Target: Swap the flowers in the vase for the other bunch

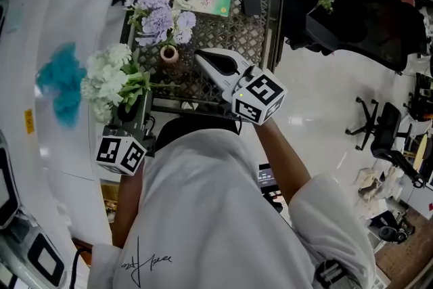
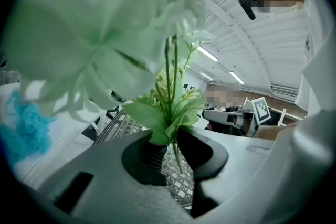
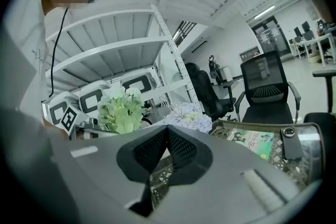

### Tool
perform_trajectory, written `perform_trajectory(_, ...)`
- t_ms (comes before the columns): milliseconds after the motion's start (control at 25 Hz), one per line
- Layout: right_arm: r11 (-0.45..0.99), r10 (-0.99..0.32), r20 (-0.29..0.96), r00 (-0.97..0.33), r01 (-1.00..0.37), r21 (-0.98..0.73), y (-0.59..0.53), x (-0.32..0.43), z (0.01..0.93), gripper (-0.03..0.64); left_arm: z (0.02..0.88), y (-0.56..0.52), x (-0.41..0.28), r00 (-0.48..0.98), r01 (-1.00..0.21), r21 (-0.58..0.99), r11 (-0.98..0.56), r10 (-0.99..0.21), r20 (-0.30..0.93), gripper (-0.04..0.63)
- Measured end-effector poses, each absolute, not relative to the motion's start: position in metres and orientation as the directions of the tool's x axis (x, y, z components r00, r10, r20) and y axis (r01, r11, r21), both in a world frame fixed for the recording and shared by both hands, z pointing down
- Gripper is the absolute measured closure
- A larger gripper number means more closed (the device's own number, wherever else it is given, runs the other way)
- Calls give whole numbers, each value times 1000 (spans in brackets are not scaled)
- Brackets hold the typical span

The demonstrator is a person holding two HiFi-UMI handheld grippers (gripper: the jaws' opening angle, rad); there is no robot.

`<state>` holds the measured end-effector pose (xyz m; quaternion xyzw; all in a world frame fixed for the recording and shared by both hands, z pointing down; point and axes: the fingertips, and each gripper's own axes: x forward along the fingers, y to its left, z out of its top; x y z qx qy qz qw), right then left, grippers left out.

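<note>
Stems of white leafy bunch [image 1: 111, 78] pinched in left gripper [image 2: 169, 147]. Upright purple bunch [image 1: 160, 17] in tan vase [image 1: 169, 55], wire-mesh counter [image 1: 257, 30]. Empty right gripper [image 3: 167, 140] pressed together. Beyond, office chairs [image 1: 358, 20].

The white bunch [image 1: 110, 80], pale blooms over green leaves, is clamped by its thin stems [image 2: 169, 113] between the jaws of the left gripper [image 1: 128, 108]. Its heads rise beyond the jaw tips and tilt to that gripper's left. The small tan vase [image 1: 169, 54] stands upright on the mesh desk [image 1: 250, 30], just left of the tip of the right gripper [image 1: 199, 54]. The lilac bunch [image 1: 159, 15] spreads past the vase, further ahead of that gripper, its stems running to the vase's mouth.
</note>
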<state>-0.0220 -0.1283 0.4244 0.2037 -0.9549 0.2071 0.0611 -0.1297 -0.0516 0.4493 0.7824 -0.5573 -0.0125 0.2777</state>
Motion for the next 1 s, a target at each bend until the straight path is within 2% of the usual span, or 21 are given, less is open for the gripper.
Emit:
perform_trajectory(440, 845, -369, 204, -907, -419, -332, -111, -8, 406, 612, 434, -43, -123, 393, -862, 436, -258, -884, 252, 525)
perform_trajectory(1000, 810, -447, 238, -862, -503, -301, -51, 20, 392, 612, 409, -1, -99, 429, -865, 380, -327, -876, 222, 526)
